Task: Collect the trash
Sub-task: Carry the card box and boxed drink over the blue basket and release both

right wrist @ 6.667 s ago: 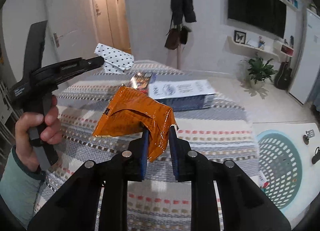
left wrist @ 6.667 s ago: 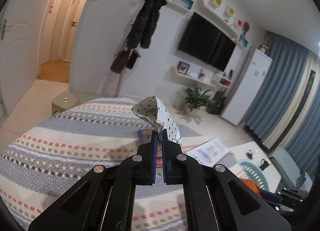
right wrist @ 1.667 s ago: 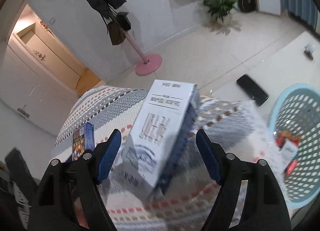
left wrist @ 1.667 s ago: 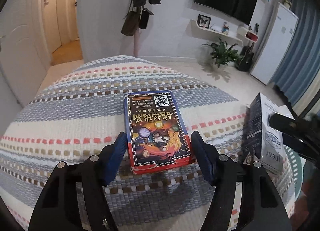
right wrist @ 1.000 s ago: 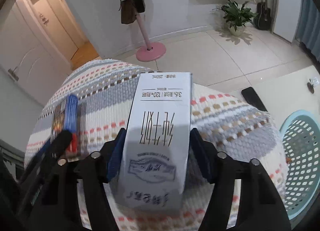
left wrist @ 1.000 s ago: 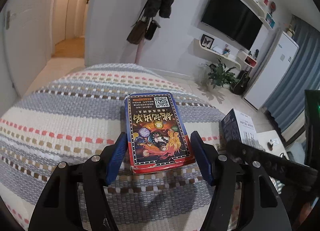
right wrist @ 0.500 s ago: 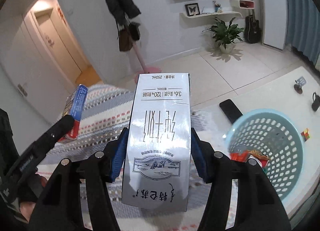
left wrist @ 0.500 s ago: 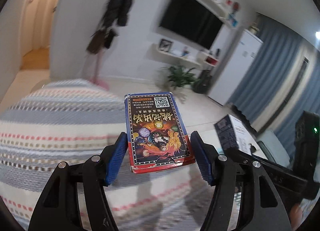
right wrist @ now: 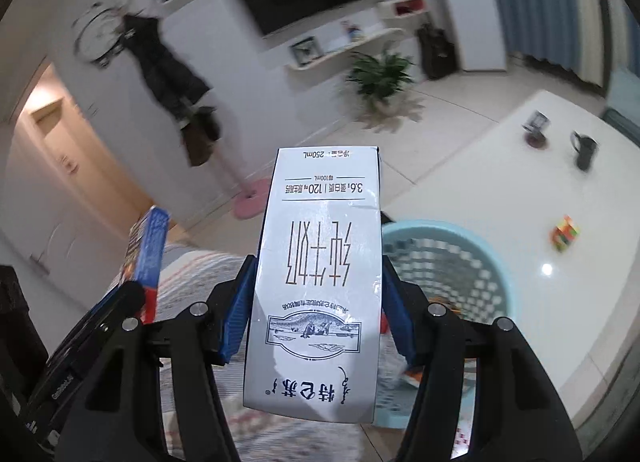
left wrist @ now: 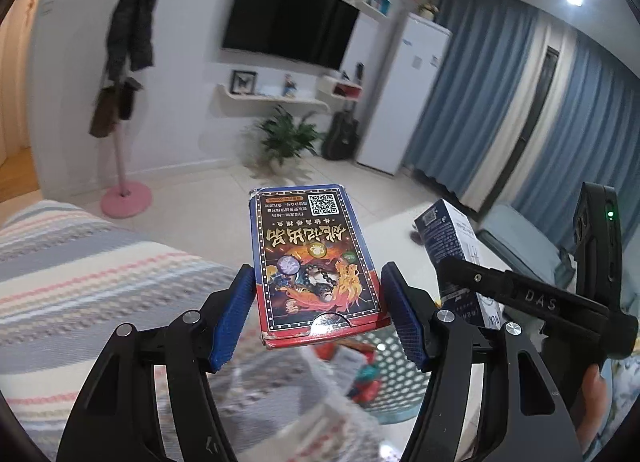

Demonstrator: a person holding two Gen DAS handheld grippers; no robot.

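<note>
The left gripper (left wrist: 318, 316) pinches a flat card box (left wrist: 314, 262) between its blue pads, holding it in the air face up, its red and blue printed front towards the camera. Below it, at about five o'clock, part of a pale blue basket (left wrist: 400, 366) shows with wrappers inside. At three o'clock the right gripper (left wrist: 472, 282) holds a milk carton (left wrist: 448, 234).

In the right wrist view, the right gripper (right wrist: 316, 316) clamps the white milk carton (right wrist: 316, 278), its print upside down. The basket (right wrist: 472, 246) sits just behind it at three o'clock, on a white table (right wrist: 520, 166). The card box (right wrist: 148, 250) appears at nine o'clock, above a striped cloth (right wrist: 192, 274).
</note>
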